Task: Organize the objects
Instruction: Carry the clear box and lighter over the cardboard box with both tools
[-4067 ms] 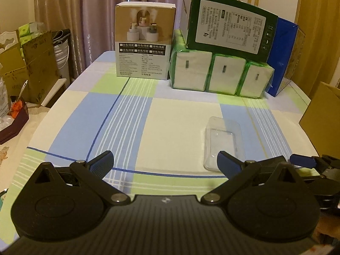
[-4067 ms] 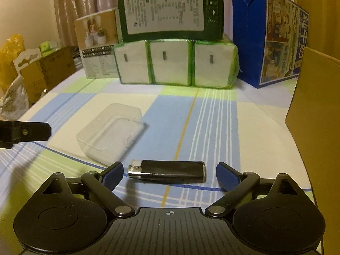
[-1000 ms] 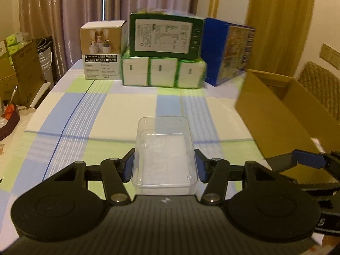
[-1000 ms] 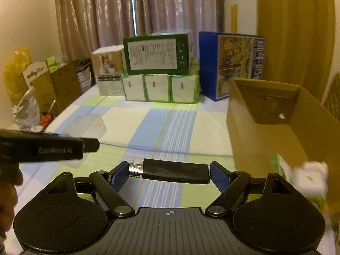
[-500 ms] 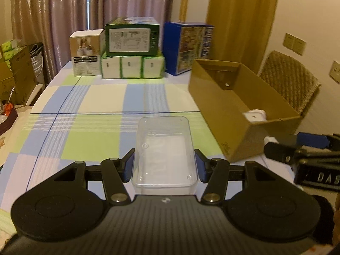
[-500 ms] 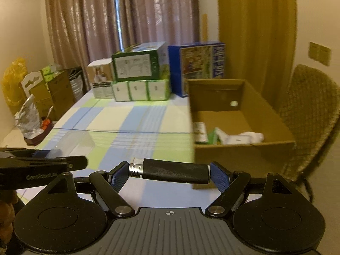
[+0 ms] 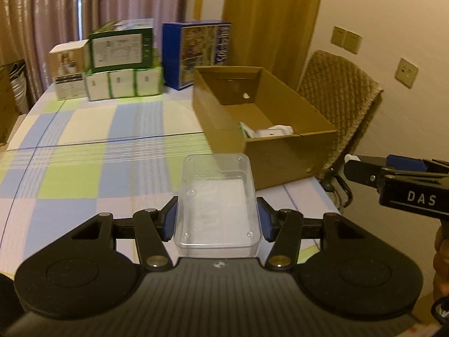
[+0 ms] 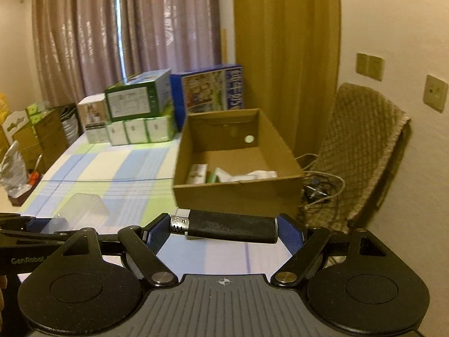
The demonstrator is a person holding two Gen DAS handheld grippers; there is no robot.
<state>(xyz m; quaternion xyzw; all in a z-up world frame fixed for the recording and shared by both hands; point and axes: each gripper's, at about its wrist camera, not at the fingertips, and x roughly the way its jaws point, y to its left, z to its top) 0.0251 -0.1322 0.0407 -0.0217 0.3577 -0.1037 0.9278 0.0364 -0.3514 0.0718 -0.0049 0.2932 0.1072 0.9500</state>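
DAS label [image 7: 421,199], GenRobot label [image 8: 26,260], lighter [image 8: 224,226]

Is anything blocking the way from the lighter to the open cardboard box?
Nothing visible does. The lighter, held in the right gripper, faces the cardboard box across bare tablecloth; only the box's near wall must be cleared.

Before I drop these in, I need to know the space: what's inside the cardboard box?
The cardboard box holds a small green-and-white packet and white items at its near end; the near wall hides whatever lies lower.
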